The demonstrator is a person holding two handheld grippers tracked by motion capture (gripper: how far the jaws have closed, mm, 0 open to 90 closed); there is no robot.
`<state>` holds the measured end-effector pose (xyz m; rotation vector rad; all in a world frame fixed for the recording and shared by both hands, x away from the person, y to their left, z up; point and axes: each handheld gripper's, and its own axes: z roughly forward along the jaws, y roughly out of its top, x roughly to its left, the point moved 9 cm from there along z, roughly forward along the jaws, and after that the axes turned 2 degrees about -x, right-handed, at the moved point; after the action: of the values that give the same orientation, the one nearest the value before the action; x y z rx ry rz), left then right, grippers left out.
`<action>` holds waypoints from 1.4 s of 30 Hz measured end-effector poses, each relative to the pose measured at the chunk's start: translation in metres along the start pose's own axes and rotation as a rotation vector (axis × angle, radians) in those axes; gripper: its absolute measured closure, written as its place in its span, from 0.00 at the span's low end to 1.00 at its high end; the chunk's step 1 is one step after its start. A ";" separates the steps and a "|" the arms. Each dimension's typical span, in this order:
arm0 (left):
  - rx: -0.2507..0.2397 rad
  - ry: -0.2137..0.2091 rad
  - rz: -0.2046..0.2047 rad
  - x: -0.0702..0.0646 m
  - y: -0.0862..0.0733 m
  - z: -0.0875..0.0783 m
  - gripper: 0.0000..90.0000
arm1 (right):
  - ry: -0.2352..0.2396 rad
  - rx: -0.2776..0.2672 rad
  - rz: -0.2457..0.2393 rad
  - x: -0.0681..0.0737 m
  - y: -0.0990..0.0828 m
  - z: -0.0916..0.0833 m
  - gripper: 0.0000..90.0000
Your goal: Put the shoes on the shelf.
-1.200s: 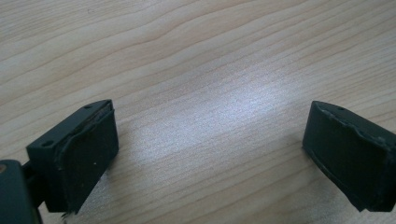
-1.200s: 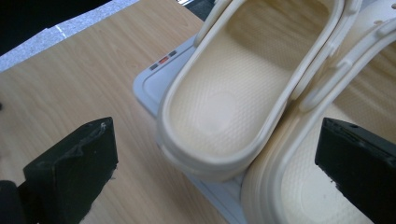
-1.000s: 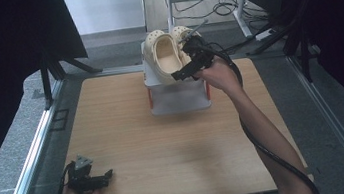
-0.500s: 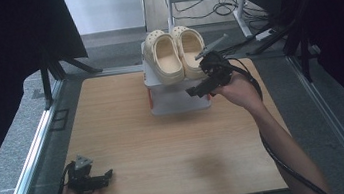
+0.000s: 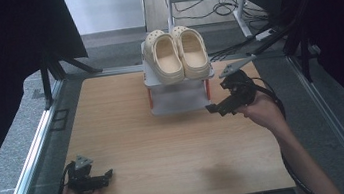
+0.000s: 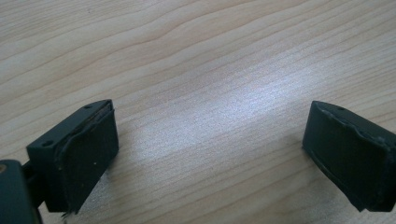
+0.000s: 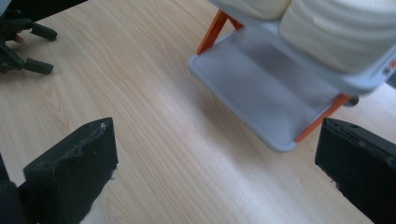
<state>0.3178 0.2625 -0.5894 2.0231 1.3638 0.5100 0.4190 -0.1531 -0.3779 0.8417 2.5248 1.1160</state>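
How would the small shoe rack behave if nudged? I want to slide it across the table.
Likely light: the shoe rack looks like thin plastic trays on slim orange legs. With the cream clogs on its top tier and the bottom one bare, it may tip rather than slide; push low.

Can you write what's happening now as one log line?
clogs: on rack top | right gripper: open, empty, beside rack | left gripper: open, on table

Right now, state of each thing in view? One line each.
Left gripper: open, empty, low over the table.
Right gripper: open, empty, beside the rack.
Clogs: paired, upright, side by side on the rack's top shelf.
Shoe rack: upright; lower shelf empty.
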 end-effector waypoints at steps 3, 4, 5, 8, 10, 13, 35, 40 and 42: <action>0.000 0.000 -0.001 0.000 0.000 0.000 0.04 | -0.007 -0.007 0.006 -0.002 -0.016 -0.002 0.00; 0.000 0.001 -0.001 0.000 0.000 0.000 0.04 | -0.009 -0.006 0.012 -0.002 -0.021 -0.003 0.00; 0.000 0.001 -0.001 0.000 0.000 0.000 0.04 | -0.010 -0.009 0.015 -0.003 -0.027 -0.003 0.00; 0.000 0.001 -0.001 0.000 0.000 0.000 0.04 | -0.013 -0.009 0.008 -0.003 -0.043 -0.004 0.00; -0.001 0.002 -0.001 0.000 0.000 0.000 0.04 | -0.023 -0.010 0.007 -0.004 -0.053 -0.002 0.00; -0.002 0.003 -0.001 0.000 0.000 0.000 0.04 | -0.023 -0.023 0.017 -0.003 -0.067 0.001 0.00; 0.000 0.001 -0.006 -0.001 0.000 0.000 0.04 | -0.023 -0.024 0.122 0.008 -0.180 0.072 0.00; 0.000 0.002 -0.008 -0.001 0.000 0.000 0.04 | -0.081 0.026 0.112 0.001 -0.203 0.081 0.00; 0.002 0.001 -0.005 -0.001 0.000 0.000 0.04 | -0.097 0.029 0.106 0.001 -0.204 0.082 0.00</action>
<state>0.3171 0.2618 -0.5895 2.0207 1.3706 0.5070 0.3722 -0.2145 -0.5841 1.0221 2.4482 1.0446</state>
